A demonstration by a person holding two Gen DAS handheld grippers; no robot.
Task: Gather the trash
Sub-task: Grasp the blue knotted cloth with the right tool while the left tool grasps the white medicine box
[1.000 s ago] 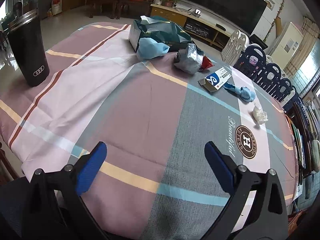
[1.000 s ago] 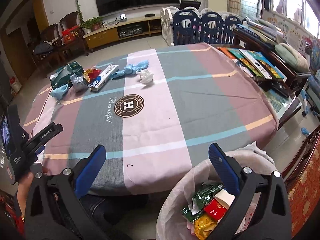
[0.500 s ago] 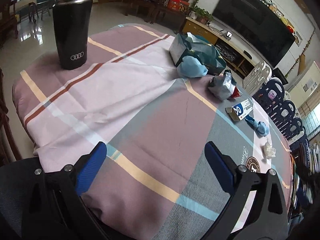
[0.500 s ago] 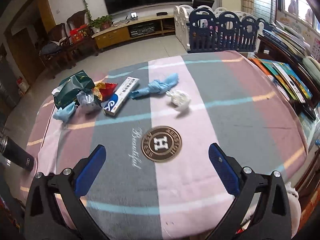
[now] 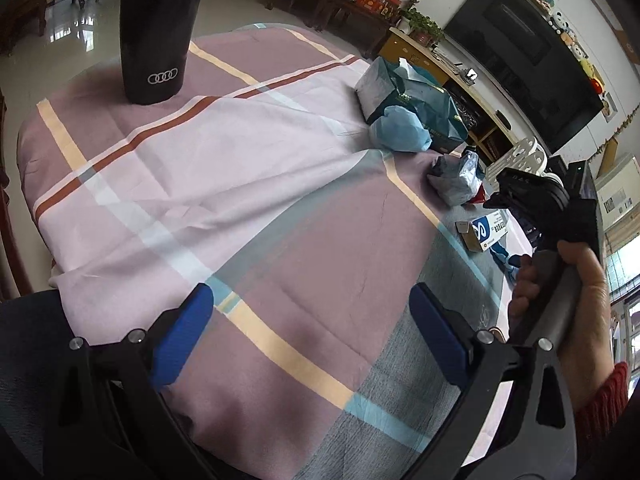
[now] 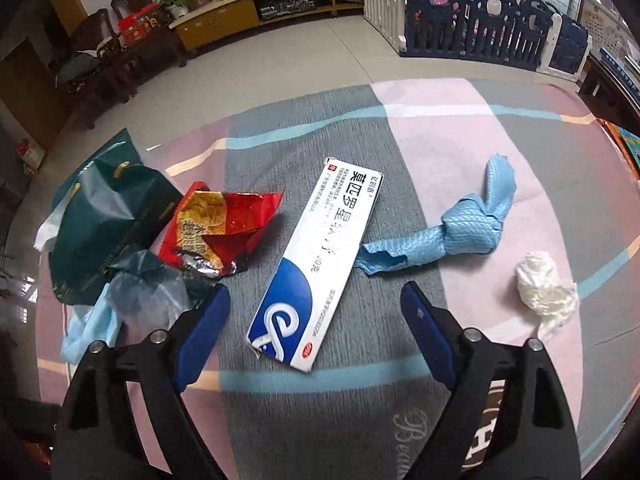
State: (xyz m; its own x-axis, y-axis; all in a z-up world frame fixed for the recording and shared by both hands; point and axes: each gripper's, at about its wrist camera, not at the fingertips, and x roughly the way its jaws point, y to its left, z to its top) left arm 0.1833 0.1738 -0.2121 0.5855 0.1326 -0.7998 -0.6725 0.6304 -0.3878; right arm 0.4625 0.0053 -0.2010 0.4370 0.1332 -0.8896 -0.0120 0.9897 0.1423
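A rounded desk is draped in a soft cotton cloth (image 5: 248, 184) of broad pink, mauve and grey bands crossed by thin cream, teal and rust stripes; the fabric lies in shallow creases. Around it is a living room with a glossy pale tiled floor (image 6: 304, 52), a long low wooden cabinet (image 6: 256, 12) under a dark wall screen, dark carved chairs and a navy-and-white plastic playpen fence (image 6: 492, 28).

The trash lies in a loose row on the cloth. A long, flat white-and-blue cardboard box (image 6: 316, 268) lies right ahead of the right gripper (image 6: 316, 316), whose blue-padded jaws are spread wide and empty, hovering either side of the box's near end. Beside the box on one side is a crumpled red and gold foil wrapper (image 6: 216, 228), then a crinkled dark green bag (image 6: 104, 220) and a pale blue plastic wad (image 6: 88, 328); on the other side, a knotted strip of ribbed blue cloth (image 6: 460, 228) and a scrunched white tissue (image 6: 544, 288), probably thin plastic or paper.

The left gripper (image 5: 312, 324) hangs over the desk's near edge, jaws released and holding nothing. A tall black tapered tumbler (image 5: 158, 32) with a ring logo stands upright, well apart from the trash.
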